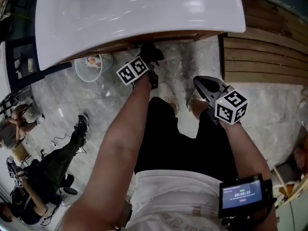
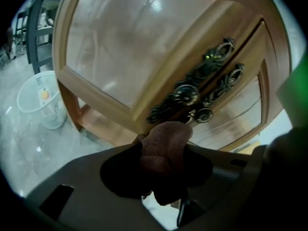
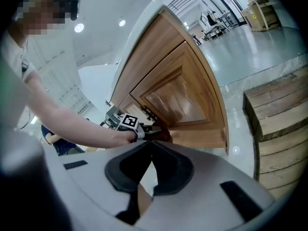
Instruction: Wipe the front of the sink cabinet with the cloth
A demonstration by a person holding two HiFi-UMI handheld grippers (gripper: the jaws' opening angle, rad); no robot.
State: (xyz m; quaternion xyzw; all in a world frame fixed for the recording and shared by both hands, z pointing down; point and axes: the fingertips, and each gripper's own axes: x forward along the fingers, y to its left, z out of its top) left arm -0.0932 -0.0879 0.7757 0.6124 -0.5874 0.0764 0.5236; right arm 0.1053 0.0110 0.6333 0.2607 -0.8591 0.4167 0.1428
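pinching cloth (image 2: 165,146) in left gripper (image 1: 148,61), cabinet (image 2: 120,47) ahead

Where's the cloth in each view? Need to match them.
Head view: not made out; the left gripper reaches under the sink rim.
Left gripper view: low centre, cloth clamped in the jaws.
Right gripper view: centre, cloth a small lump against the cabinet.
Shared landmark: the dark door handles, both gripper views.

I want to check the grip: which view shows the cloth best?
The left gripper view: the brown cloth fills the centre, clamped between the jaws. The right gripper view shows only a small dark piece; in the head view I cannot make it out.
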